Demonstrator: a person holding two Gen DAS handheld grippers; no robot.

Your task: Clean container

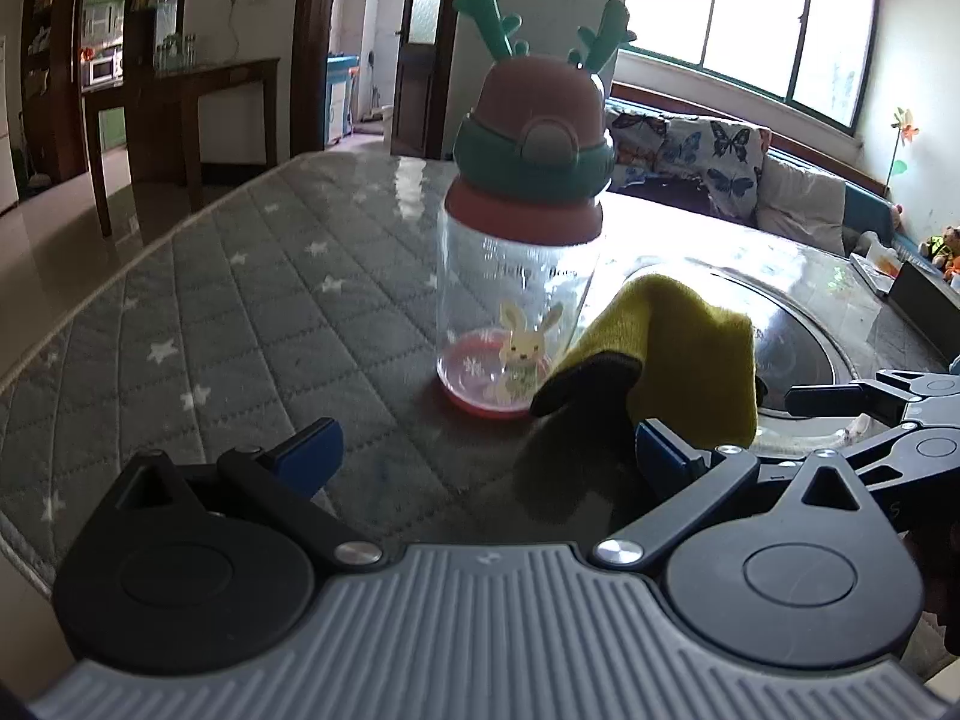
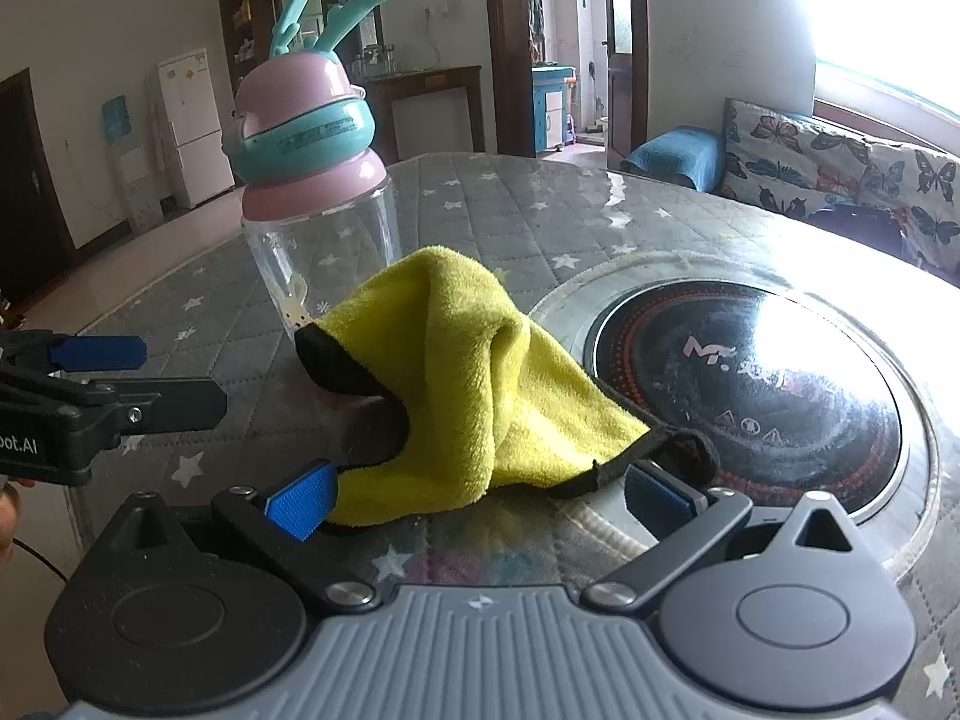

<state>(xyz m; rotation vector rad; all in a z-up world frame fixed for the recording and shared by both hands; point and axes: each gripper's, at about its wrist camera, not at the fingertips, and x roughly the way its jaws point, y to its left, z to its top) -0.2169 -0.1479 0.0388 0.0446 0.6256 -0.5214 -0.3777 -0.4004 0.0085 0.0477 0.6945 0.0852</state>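
**Both grippers wide, cloth heaped beside the bottle**

Our right gripper [image 2: 480, 498] stands spread as wide as it goes, its blue pads [image 2: 298, 499] apart at either side of the near edge of the yellow cloth [image 2: 474, 384]. From the right wrist view the left pad sits just at the cloth's hem; we cannot tell whether it touches. Nothing is pinched between the pads. The cloth lies on the table in a peaked heap, dark-trimmed along its border, rising toward 12 o'clock from the gripper.

Our left gripper [image 1: 489, 456] is likewise open, with bare table between its pads. The bottle [image 1: 519, 276] stands upright at 12 o'clock from it, apart from the fingers. It is a clear drinking bottle with a rabbit picture on its wall, a pink base, and a pink and teal lid [image 1: 534, 138] topped with green antlers. The lid is on.

Seen from the left wrist, the cloth leans against the bottle's lower wall at its 4 o'clock side. In the right wrist view the bottle rises at 10 o'clock, behind the cloth.

The table [image 1: 252, 300] wears a grey quilted cover with white stars under a glossy sheet. A round dark hob [image 2: 750, 384] is set into it, at 2 o'clock from our right gripper, just beside the cloth's far edge.
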